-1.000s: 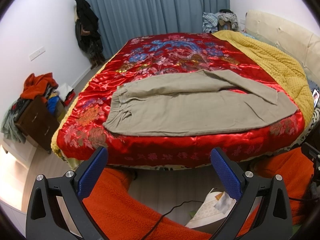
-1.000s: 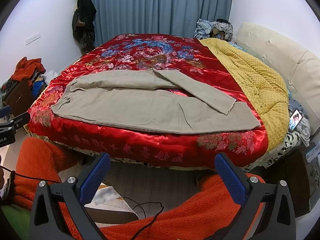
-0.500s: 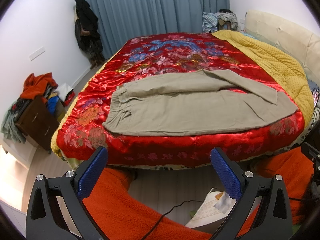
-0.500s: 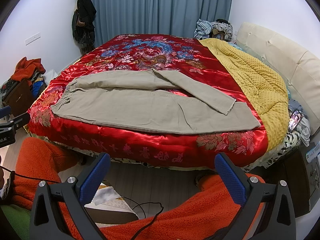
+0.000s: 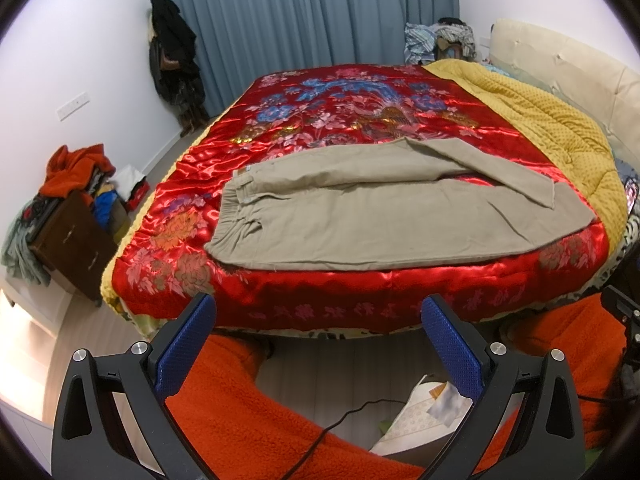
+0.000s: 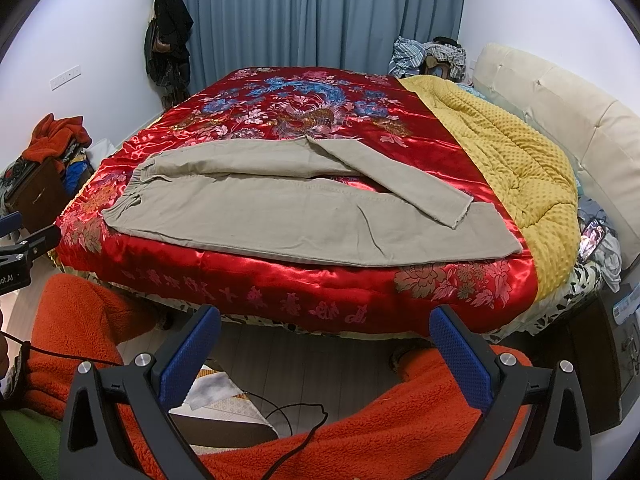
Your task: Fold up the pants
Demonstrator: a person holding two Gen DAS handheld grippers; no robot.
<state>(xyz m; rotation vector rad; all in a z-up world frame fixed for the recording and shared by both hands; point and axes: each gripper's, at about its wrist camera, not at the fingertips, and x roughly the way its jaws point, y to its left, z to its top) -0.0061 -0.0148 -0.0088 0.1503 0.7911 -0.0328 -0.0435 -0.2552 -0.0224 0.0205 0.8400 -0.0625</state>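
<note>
Beige pants [image 5: 360, 216] [image 6: 288, 212] lie flat near the front edge of a bed covered by a red floral satin quilt [image 5: 360, 116] [image 6: 296, 108]. The elastic waistband [image 5: 232, 212] points left. The far leg is bent back over the near one, its cuff [image 6: 460, 210] resting on top at the right. My left gripper [image 5: 318, 316] hangs open below the bed's front edge, well short of the pants. My right gripper [image 6: 324, 326] is open too, equally short of the bed, with nothing between its fingers.
A yellow blanket [image 6: 512, 152] covers the bed's right side by a cream headboard [image 6: 560, 108]. Orange fleece-clad legs [image 5: 248, 412] [image 6: 400, 428] and a cable [image 6: 292, 408] lie below the grippers. A dresser piled with clothes [image 5: 68, 220] stands left; a nightstand [image 6: 608, 344] right.
</note>
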